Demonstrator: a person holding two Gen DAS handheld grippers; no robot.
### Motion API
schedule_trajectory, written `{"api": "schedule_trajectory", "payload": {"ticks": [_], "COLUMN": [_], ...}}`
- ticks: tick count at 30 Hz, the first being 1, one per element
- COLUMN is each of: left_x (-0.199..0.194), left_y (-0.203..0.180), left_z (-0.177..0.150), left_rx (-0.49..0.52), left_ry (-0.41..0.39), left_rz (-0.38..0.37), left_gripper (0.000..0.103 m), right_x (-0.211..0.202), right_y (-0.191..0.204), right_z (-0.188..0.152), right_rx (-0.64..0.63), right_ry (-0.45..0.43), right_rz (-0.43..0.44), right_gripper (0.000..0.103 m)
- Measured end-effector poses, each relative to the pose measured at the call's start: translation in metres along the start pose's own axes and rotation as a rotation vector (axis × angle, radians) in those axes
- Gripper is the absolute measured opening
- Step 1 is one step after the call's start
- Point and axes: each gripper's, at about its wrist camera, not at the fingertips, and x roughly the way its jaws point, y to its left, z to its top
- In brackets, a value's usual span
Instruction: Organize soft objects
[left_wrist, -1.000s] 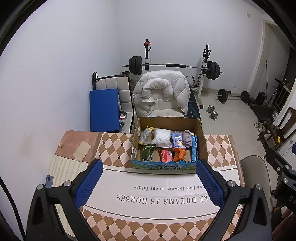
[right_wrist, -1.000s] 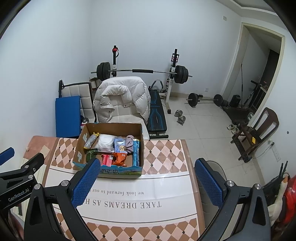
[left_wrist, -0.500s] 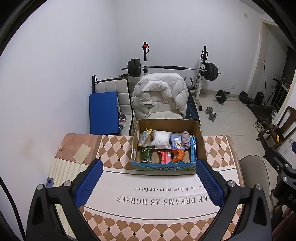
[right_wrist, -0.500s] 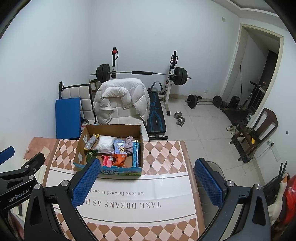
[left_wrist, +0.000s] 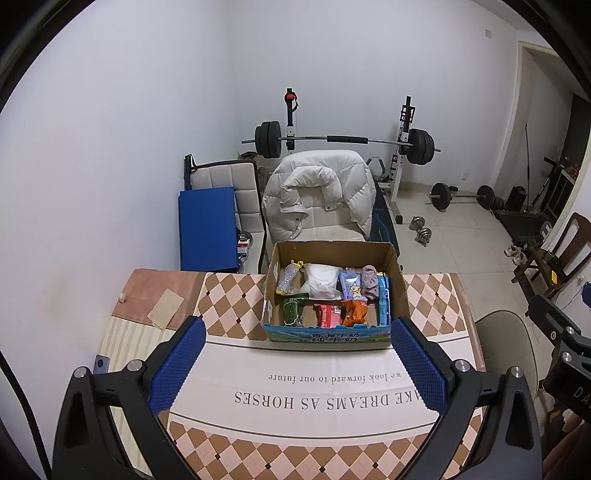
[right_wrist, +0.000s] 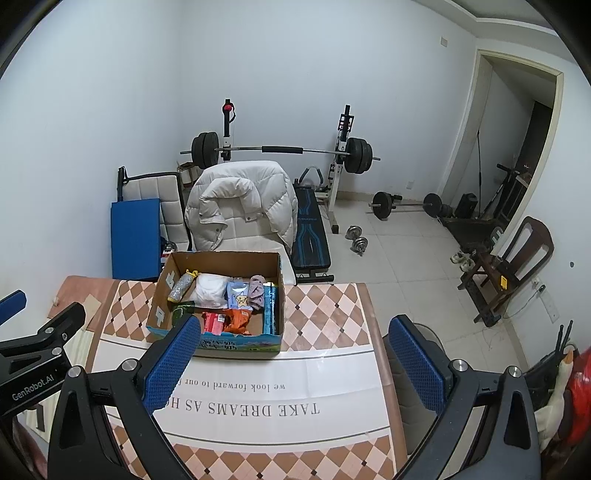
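- On the table (left_wrist: 436, 295), far edge: one open cardboard box (left_wrist: 332, 251), its printed front panel facing the grippers.
- Box, back row, left to right: glittery pouch (left_wrist: 288, 282), white bag (left_wrist: 322, 286), blue packet (left_wrist: 351, 290), mauve cloth (left_wrist: 370, 285).
- Box, front row: green packet (left_wrist: 291, 312), red packet (left_wrist: 328, 314), orange packet (left_wrist: 354, 312); a long blue pack (left_wrist: 384, 302) lies along the right wall.
- Table cover: checked cloth with a white band of printed lettering (left_wrist: 321, 397).
- Left gripper (left_wrist: 295, 363): blue pads spread wide, nothing between them, held above the lettering and short of the box.
- Right gripper (right_wrist: 291, 363): pads likewise wide apart and empty, over the table's right side; its left pad overlaps the box's front corner in view.
- Behind the table: chair draped with a white jacket (left_wrist: 321, 195), barbell rack (left_wrist: 343, 139), blue mat (left_wrist: 207, 227) against the wall.
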Motion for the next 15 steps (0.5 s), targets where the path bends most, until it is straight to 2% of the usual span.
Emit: {"api": "schedule_trajectory", "payload": {"ticks": [15], "left_x": [-0.0006], "left_y": [-0.0002], "left_z": [-0.0016], "left_rx": [0.002], "left_ry": [0.0], "left_rz": [-0.001], "left_gripper": [0.103], "right_x": [-0.0035], "right_y": [-0.0001], "right_z": [0.0003], "right_rx": [0.006], "right_ry": [0.002], "right_rz": [0.001], "right_gripper": [0.103]}}
